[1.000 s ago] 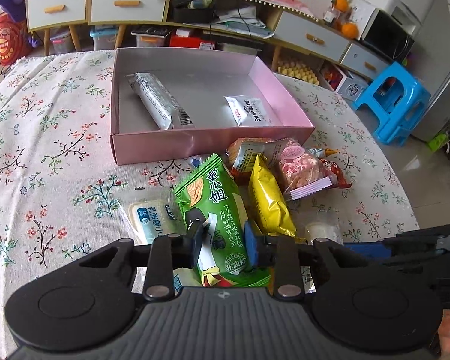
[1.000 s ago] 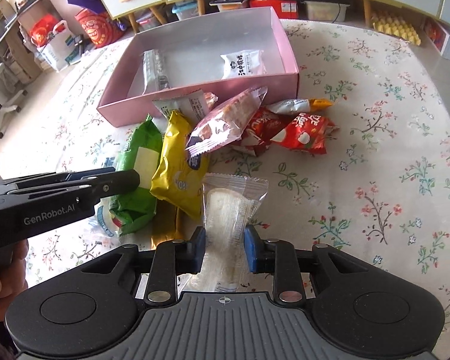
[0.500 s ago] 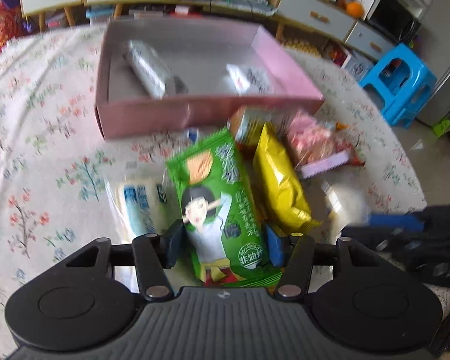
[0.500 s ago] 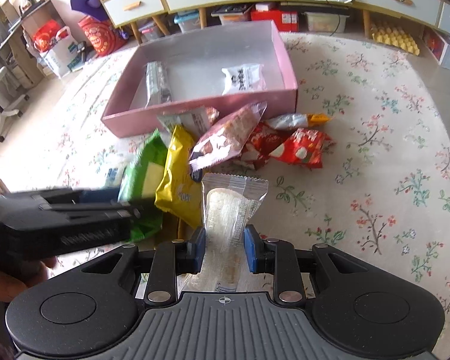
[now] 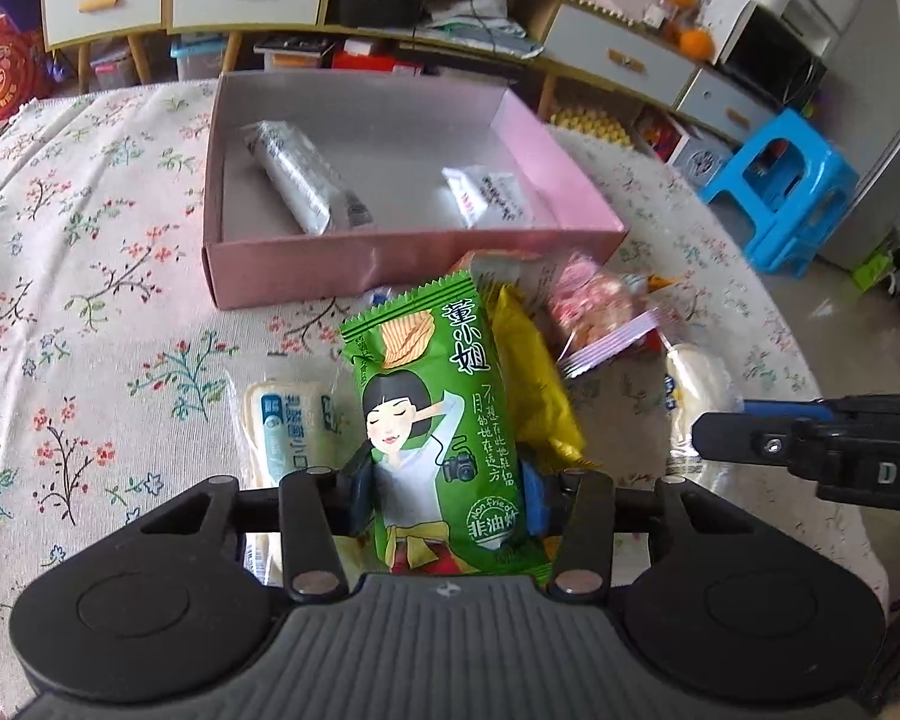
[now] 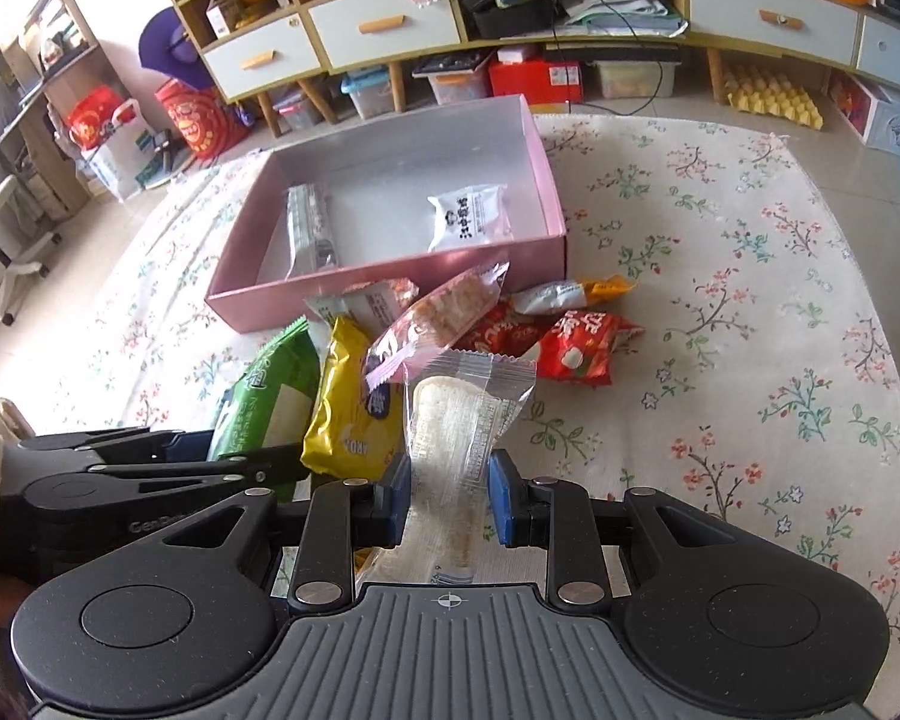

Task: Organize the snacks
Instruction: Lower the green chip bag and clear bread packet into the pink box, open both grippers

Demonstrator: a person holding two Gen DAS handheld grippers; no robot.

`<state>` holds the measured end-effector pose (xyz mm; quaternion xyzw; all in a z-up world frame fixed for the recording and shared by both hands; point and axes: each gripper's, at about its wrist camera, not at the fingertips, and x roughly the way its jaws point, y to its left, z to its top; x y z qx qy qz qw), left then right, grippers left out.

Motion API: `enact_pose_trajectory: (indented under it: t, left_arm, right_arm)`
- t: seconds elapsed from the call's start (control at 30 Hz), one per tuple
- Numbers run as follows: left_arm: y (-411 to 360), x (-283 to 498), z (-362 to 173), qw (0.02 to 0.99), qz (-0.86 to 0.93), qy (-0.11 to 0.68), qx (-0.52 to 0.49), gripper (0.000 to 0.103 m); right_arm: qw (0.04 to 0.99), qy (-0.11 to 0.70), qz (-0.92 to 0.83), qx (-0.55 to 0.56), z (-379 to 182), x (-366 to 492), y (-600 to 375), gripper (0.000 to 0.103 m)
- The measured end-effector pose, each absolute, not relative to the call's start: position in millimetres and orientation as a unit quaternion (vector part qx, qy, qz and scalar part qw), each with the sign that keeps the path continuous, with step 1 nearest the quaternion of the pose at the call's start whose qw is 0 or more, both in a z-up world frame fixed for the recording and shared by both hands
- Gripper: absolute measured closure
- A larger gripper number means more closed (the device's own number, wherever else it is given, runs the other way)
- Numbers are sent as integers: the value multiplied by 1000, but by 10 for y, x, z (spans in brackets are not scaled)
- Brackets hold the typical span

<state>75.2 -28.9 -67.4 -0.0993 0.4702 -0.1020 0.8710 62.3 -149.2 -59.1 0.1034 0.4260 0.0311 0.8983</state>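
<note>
My left gripper [image 5: 444, 498] has the green snack packet [image 5: 432, 408] between its jaws. The jaws are closing and both blue pads touch the packet's sides. To its right, my right gripper [image 6: 447, 498] is shut on a clear bread packet [image 6: 462, 420] and holds it tilted up off the cloth. The pink box [image 5: 390, 264] stands beyond the snack pile, with a silver packet [image 5: 297, 180] and a white packet [image 5: 486, 198] inside. In the right wrist view the left gripper [image 6: 150, 468] shows low at the left beside the green packet [image 6: 270, 396].
A yellow packet [image 5: 534, 378], a pink-striped packet [image 5: 594, 312] and red packets [image 6: 576, 348] lie between the grippers and the box. A white-and-blue packet [image 5: 288, 420] lies left of the green one. Floral cloth covers the round table; a blue stool [image 5: 780, 192] stands beyond its right edge.
The left jaws widened, then came in on the green packet, which now lies flat and face up between them. The right gripper has risen slightly with the bread packet.
</note>
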Motion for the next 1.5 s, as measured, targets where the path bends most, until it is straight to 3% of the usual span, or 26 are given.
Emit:
enact_pose_trajectory:
  t: [1.03, 1.5]
  left_arm:
    - [-26, 777, -328, 905, -117, 375, -161, 61]
    - [254, 1077, -217, 913, -88, 347, -193, 60]
  right_arm:
    - [925, 342, 15, 164, -263, 534, -1970, 78]
    - [931, 328, 18, 158, -122, 895, -2072, 78]
